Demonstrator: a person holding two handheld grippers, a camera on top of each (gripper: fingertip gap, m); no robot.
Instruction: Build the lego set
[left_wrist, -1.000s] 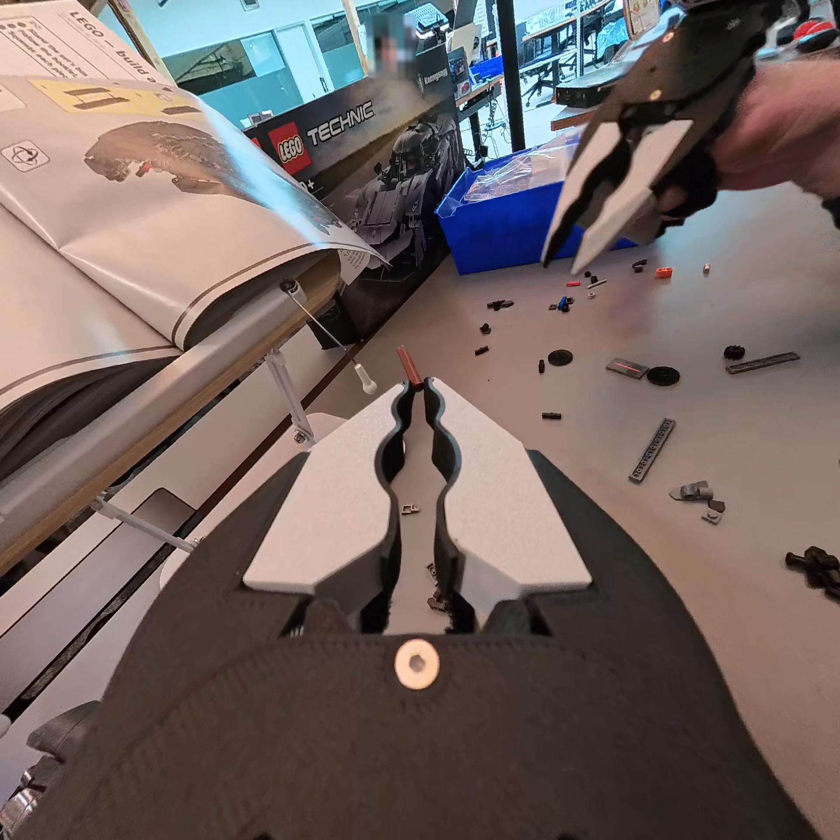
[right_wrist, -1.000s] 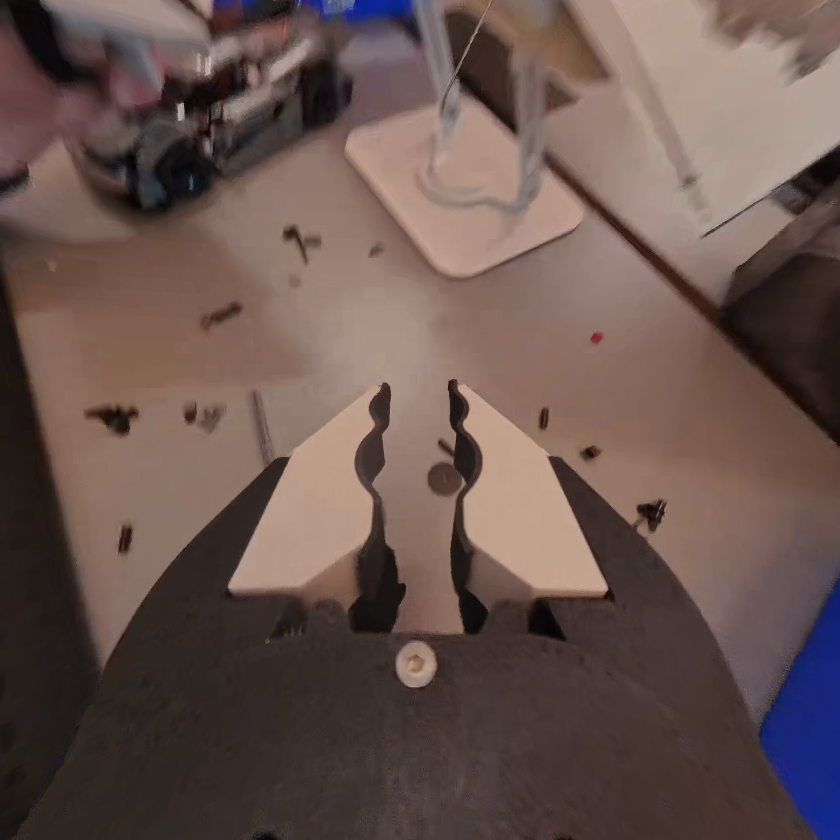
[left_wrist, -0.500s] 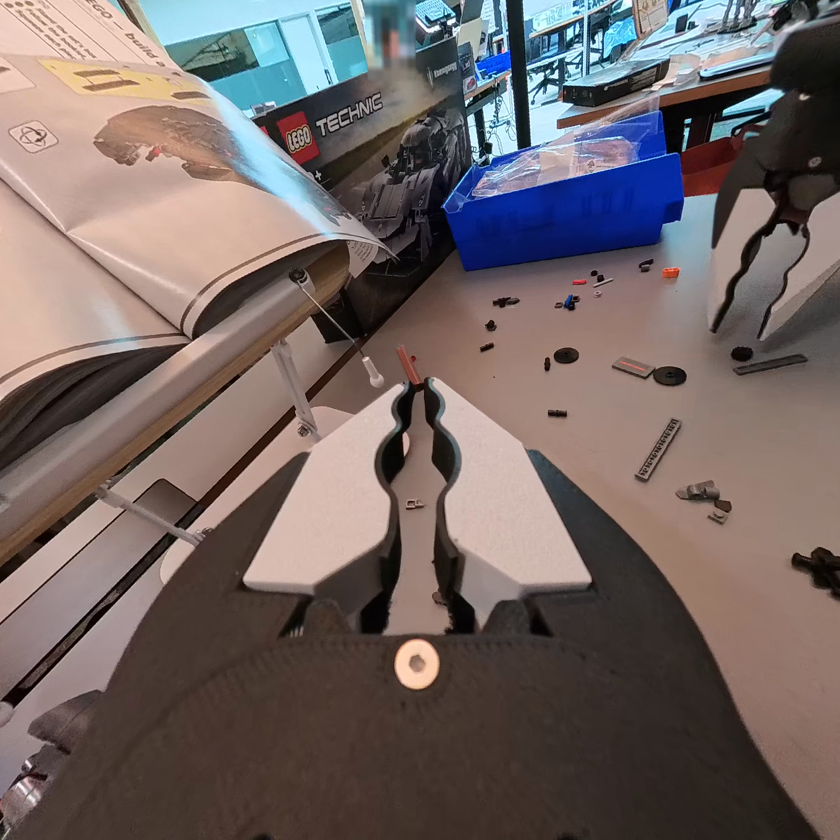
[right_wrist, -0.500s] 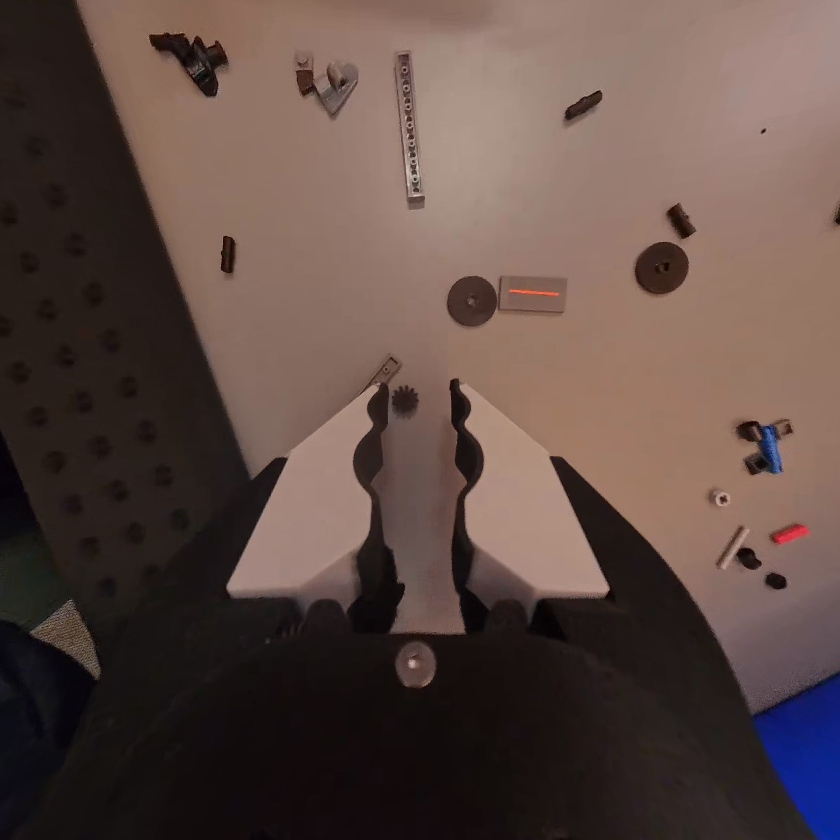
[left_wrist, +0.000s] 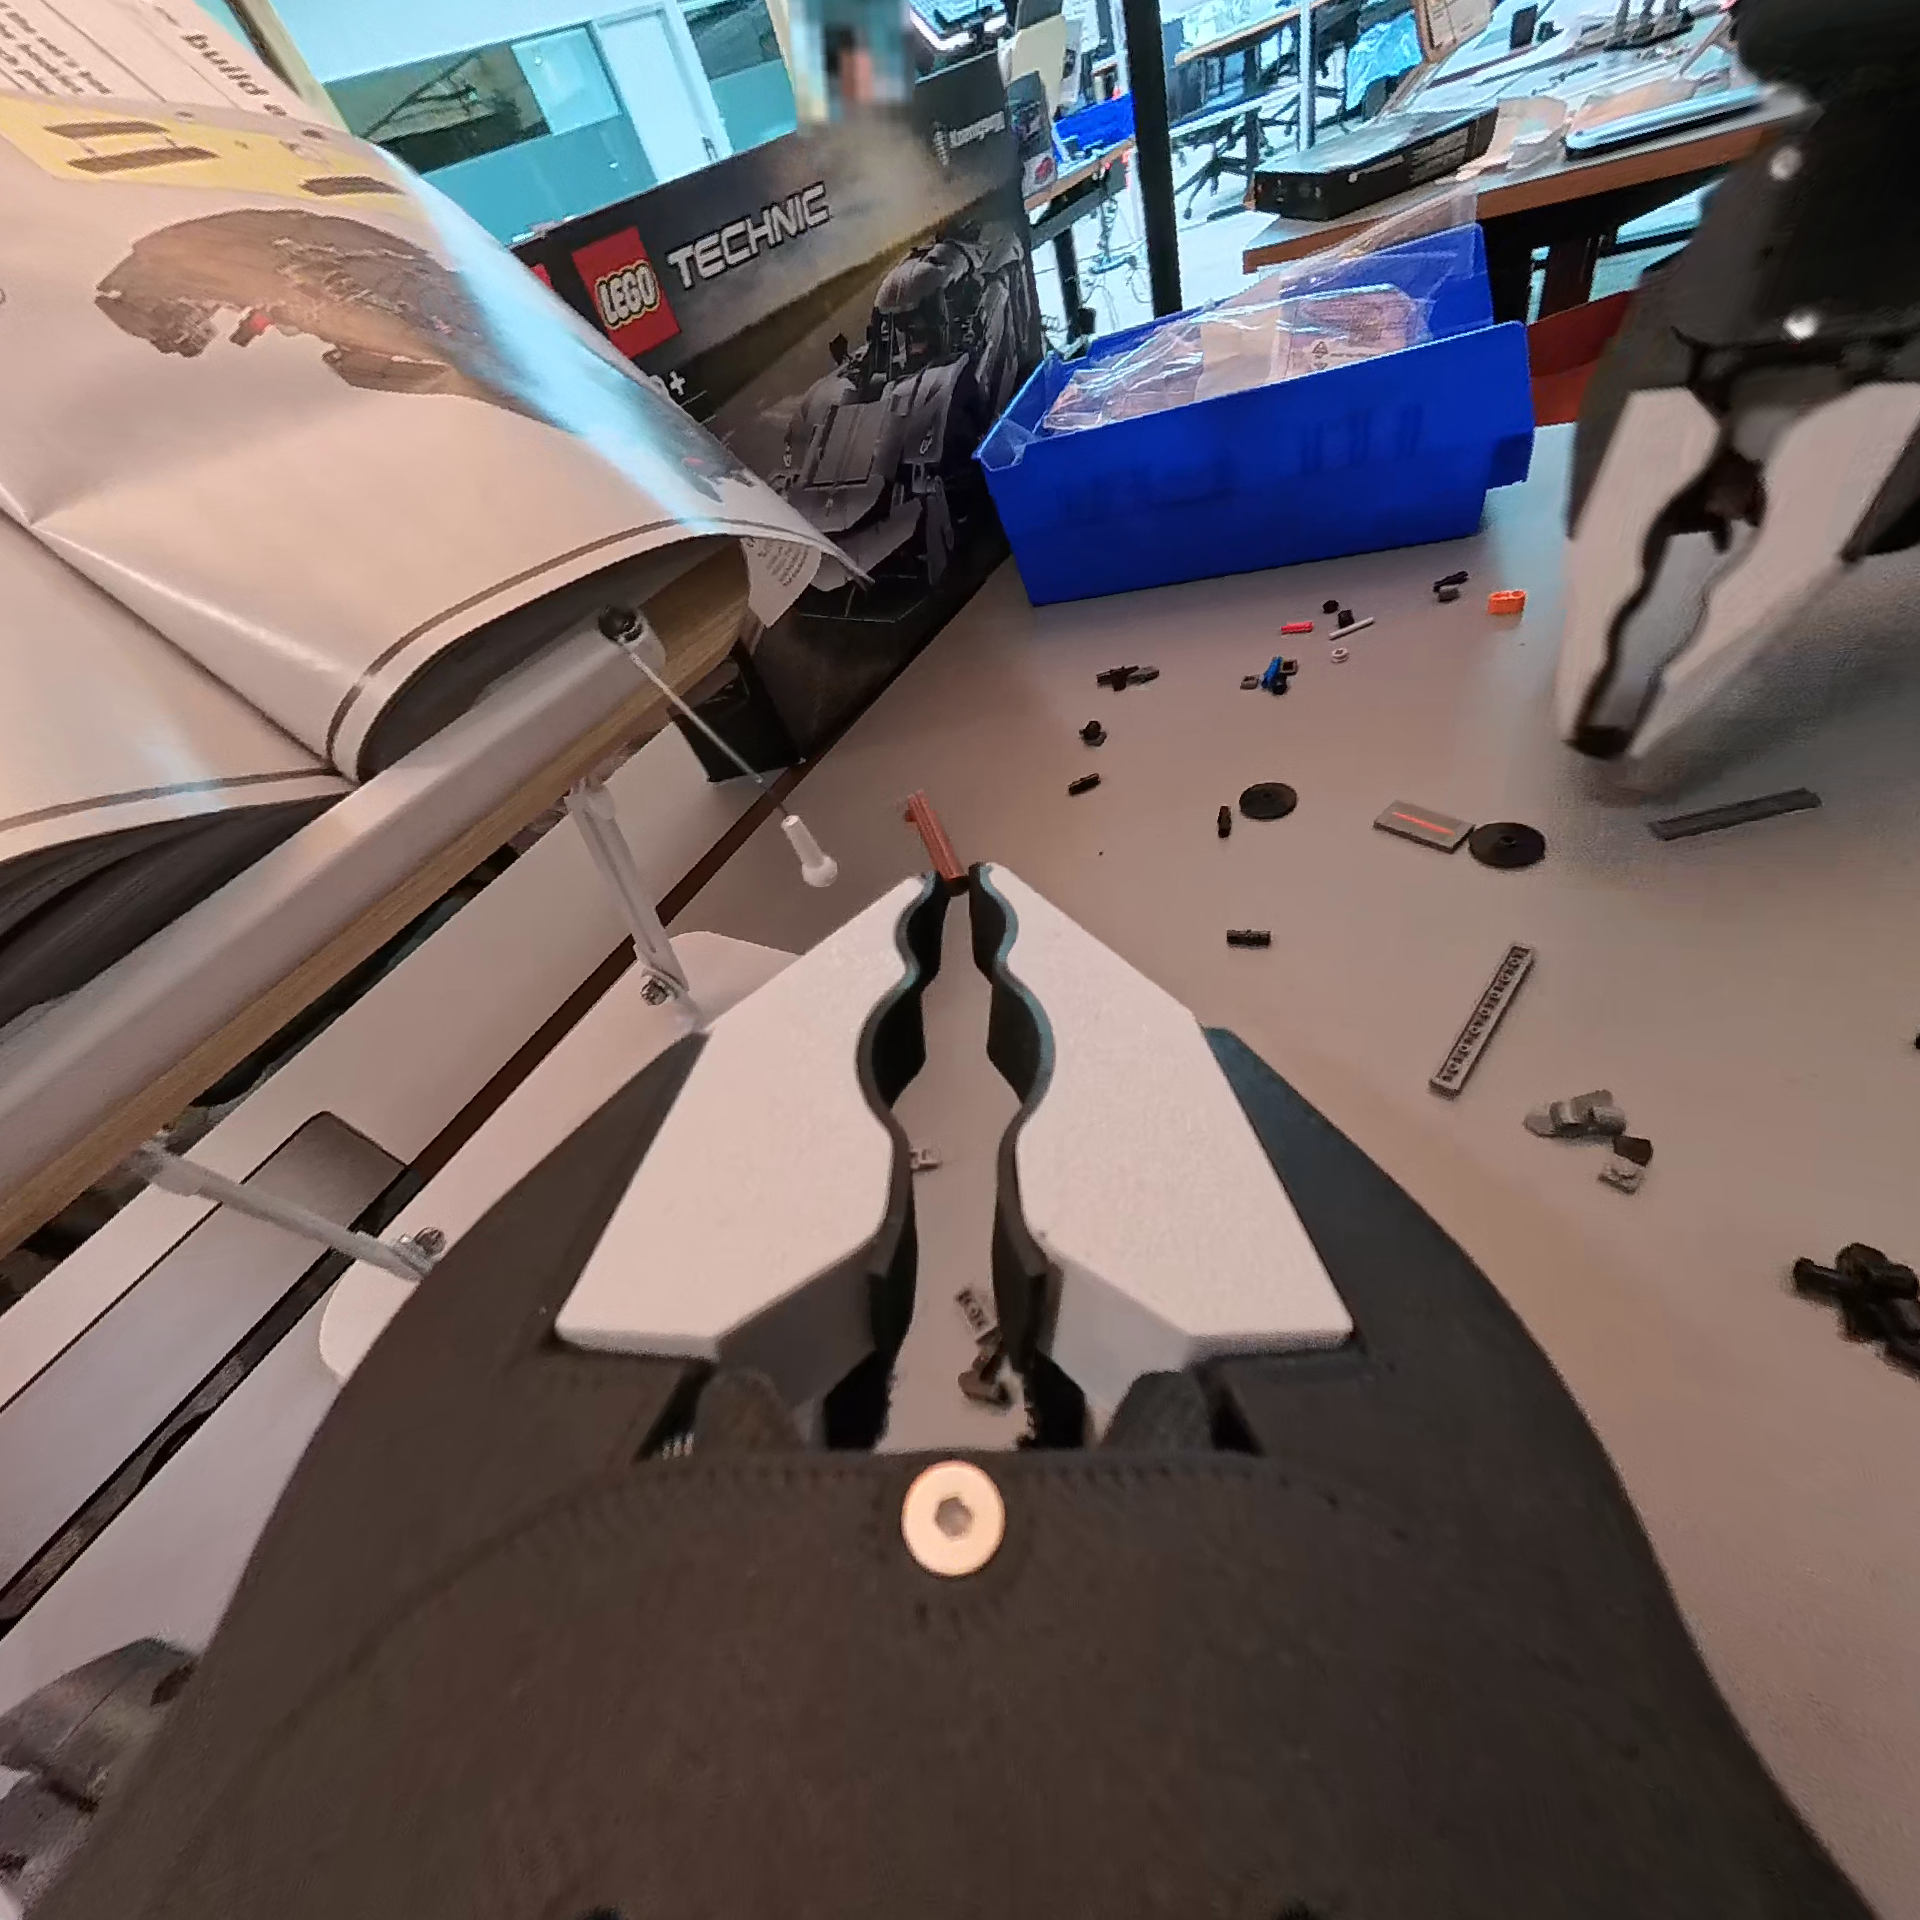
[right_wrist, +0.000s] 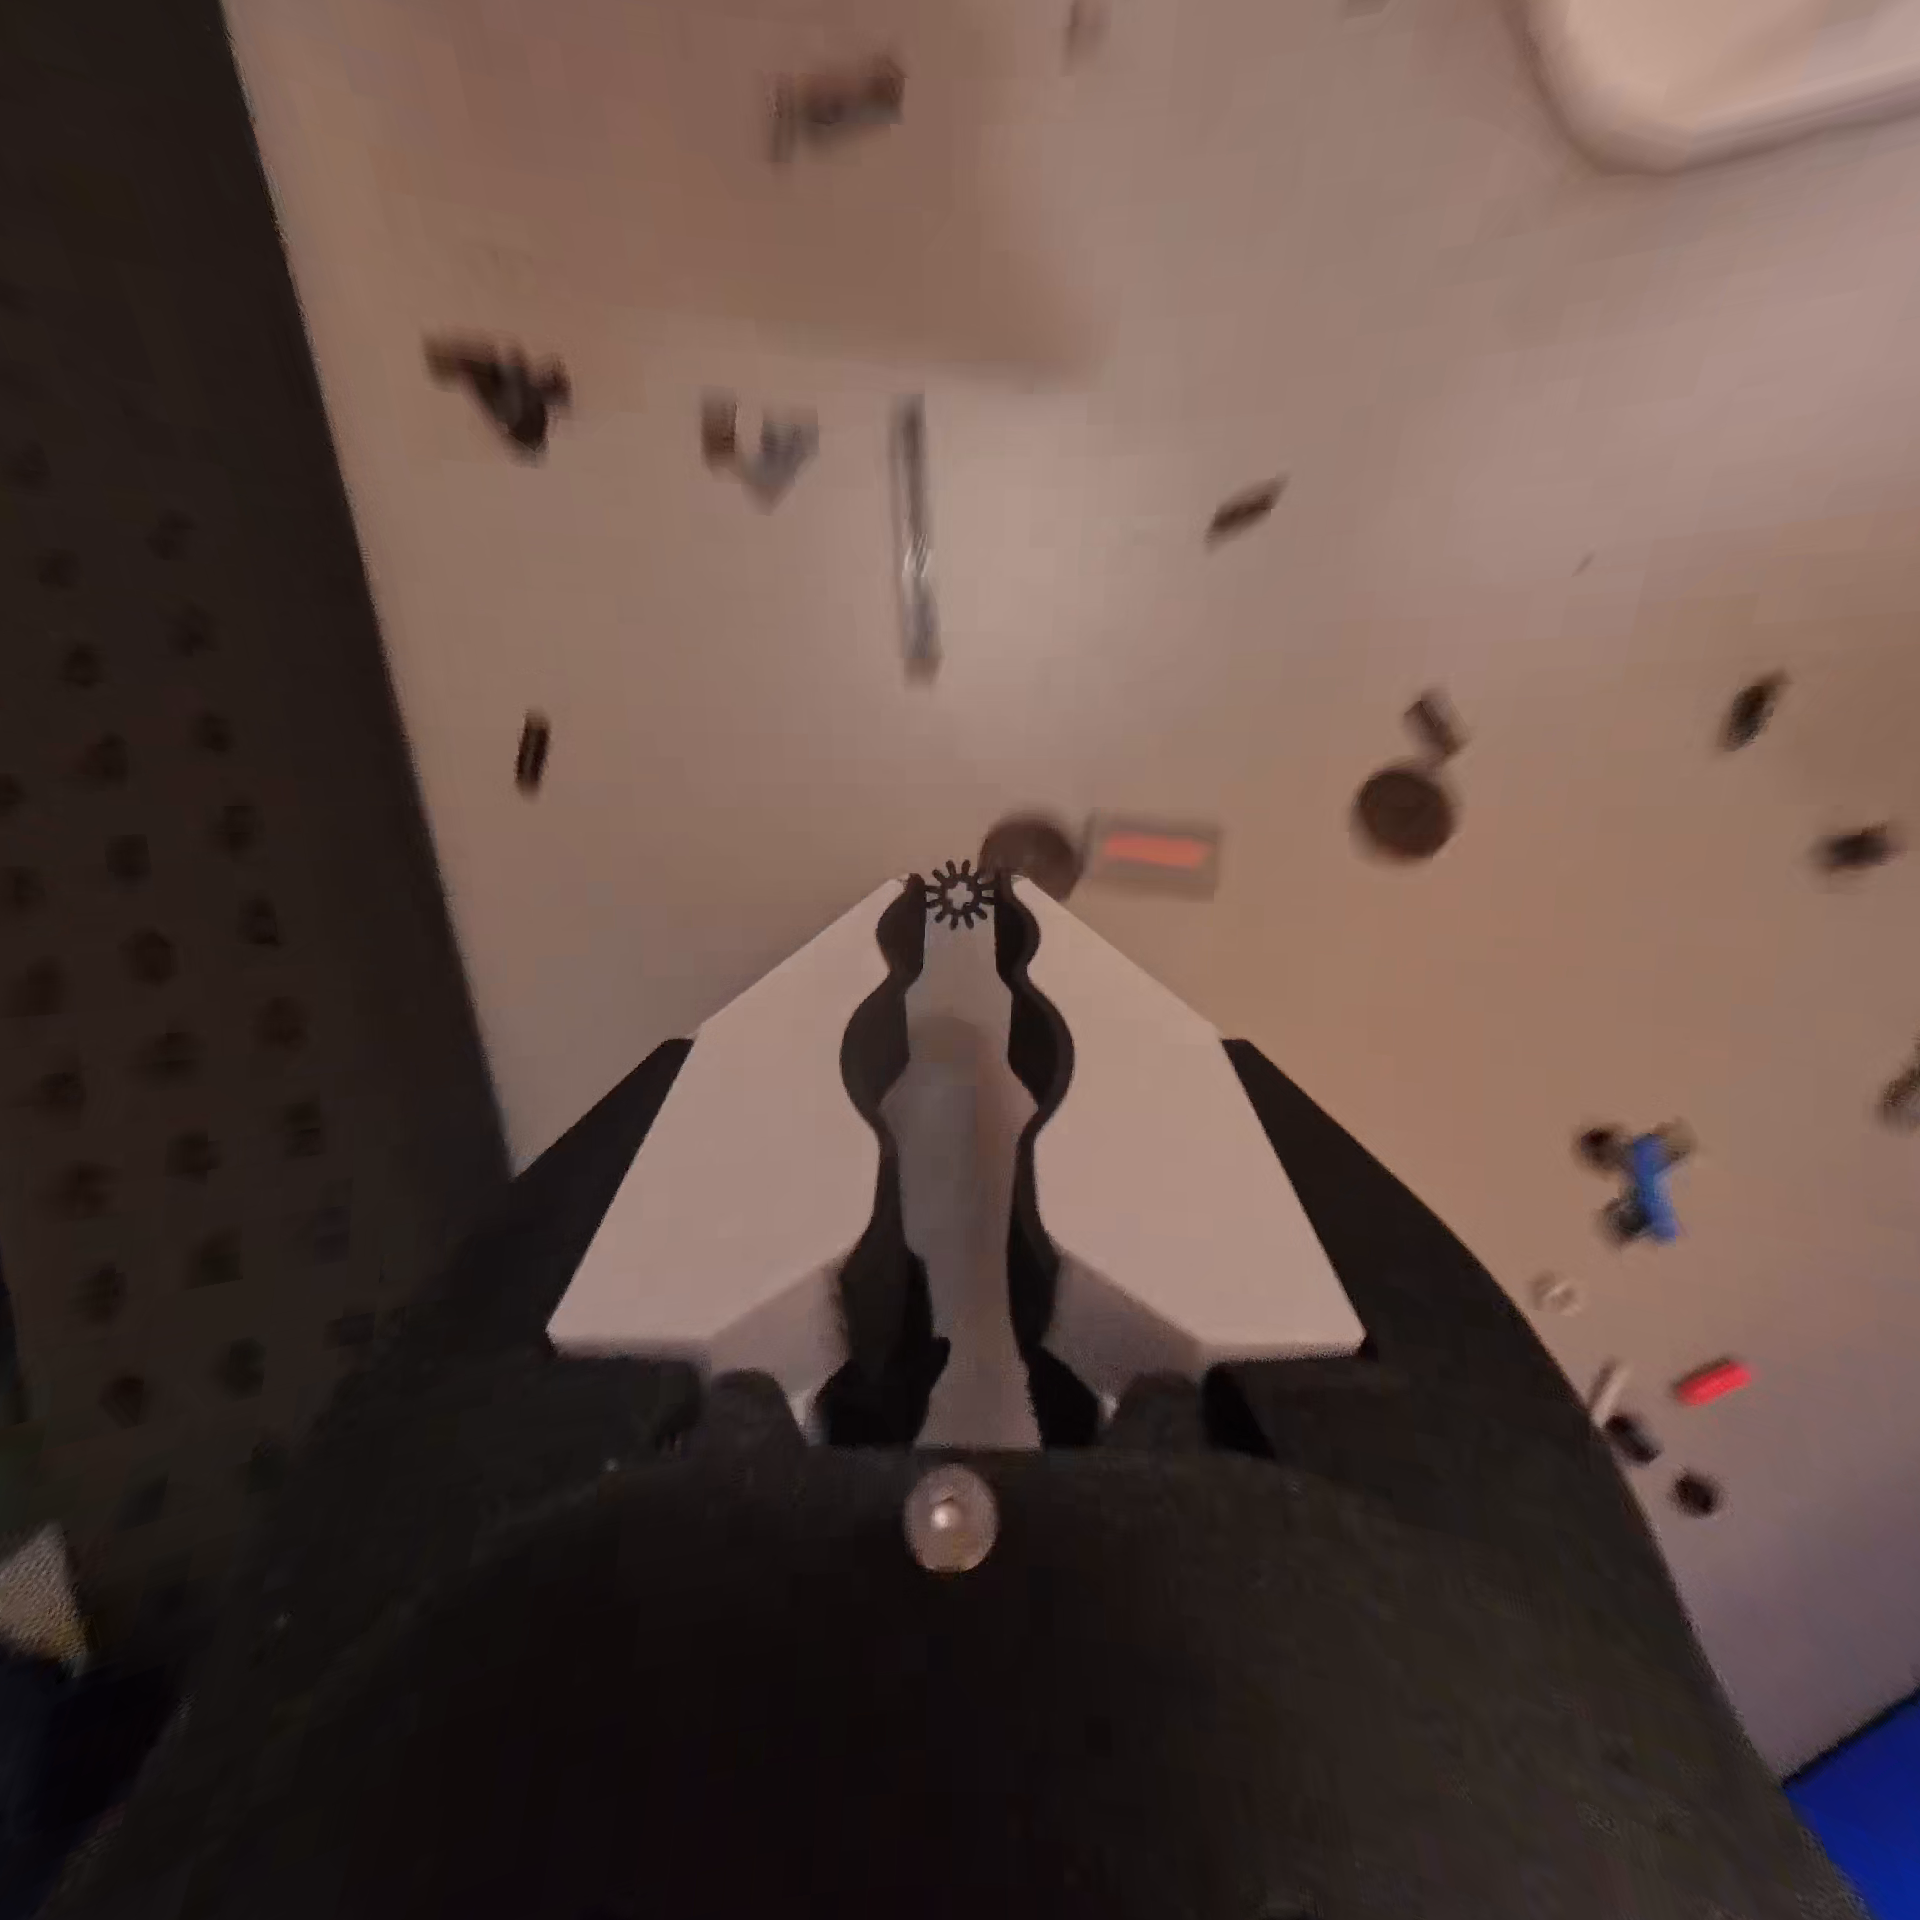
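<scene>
Small black gear (right_wrist: 958, 898) sits at frame centre of the right wrist view, pinched between the tips of the right gripper (right_wrist: 958, 891), above the table (right_wrist: 1351, 416). Just beyond: dark disc (right_wrist: 1023, 847), grey tile with a red stripe (right_wrist: 1155, 852), both blurred. Left gripper (left_wrist: 954, 883) clamps a reddish-brown axle (left_wrist: 930, 831) at centre; open manual (left_wrist: 312, 416) upper left, blue bin (left_wrist: 1257, 488) upper right.

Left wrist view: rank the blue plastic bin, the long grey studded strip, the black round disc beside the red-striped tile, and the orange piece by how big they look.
1. Blue plastic bin
2. Long grey studded strip
3. Black round disc
4. Orange piece, though it lies farther from the camera, so its true size is unsure.
</scene>
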